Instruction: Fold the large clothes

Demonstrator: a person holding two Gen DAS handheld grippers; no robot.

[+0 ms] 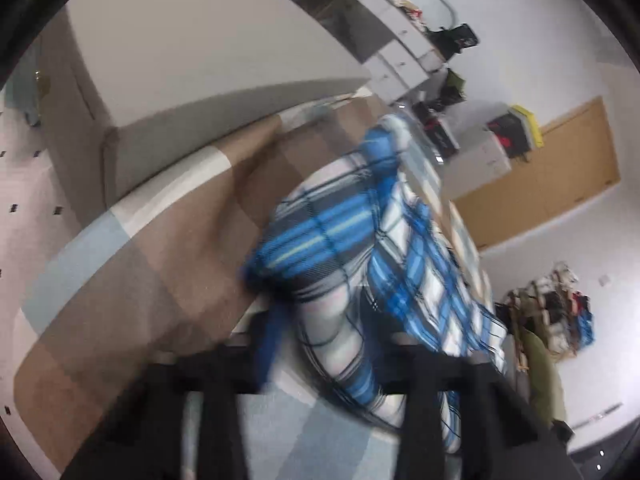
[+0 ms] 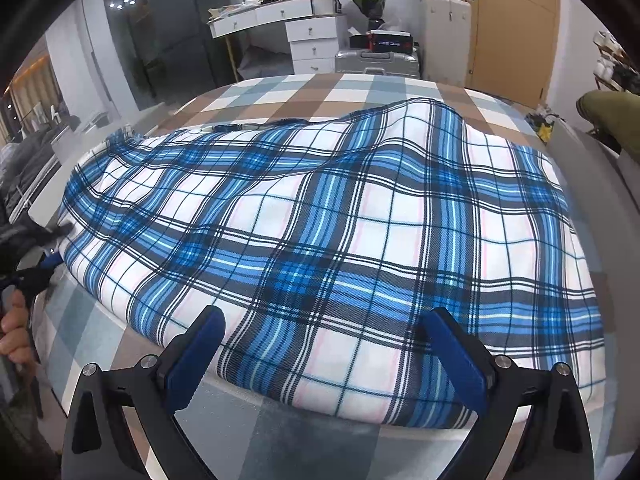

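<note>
A large blue, white and black plaid cloth (image 2: 360,216) lies spread over a bed with a brown, grey and white checked sheet (image 2: 304,92). My right gripper (image 2: 320,336) stands open at the cloth's near edge, its blue fingers (image 2: 200,356) wide apart with the edge lying between them, unpressed. My left gripper (image 2: 46,264) is at the cloth's left edge. The left wrist view is blurred and tilted. There the plaid cloth (image 1: 332,240) bunches up right in front of my left gripper (image 1: 320,344), which is shut on a gathered fold; one blue finger (image 1: 272,340) shows beside it.
A person's hand (image 2: 14,332) holds the left gripper's handle. Behind the bed stand a white desk with drawers (image 2: 308,32), a silver suitcase (image 2: 376,62) and a wooden door (image 2: 512,28). Something olive green (image 2: 612,120) juts in at the right. A grey headboard (image 1: 200,60) flanks the bed.
</note>
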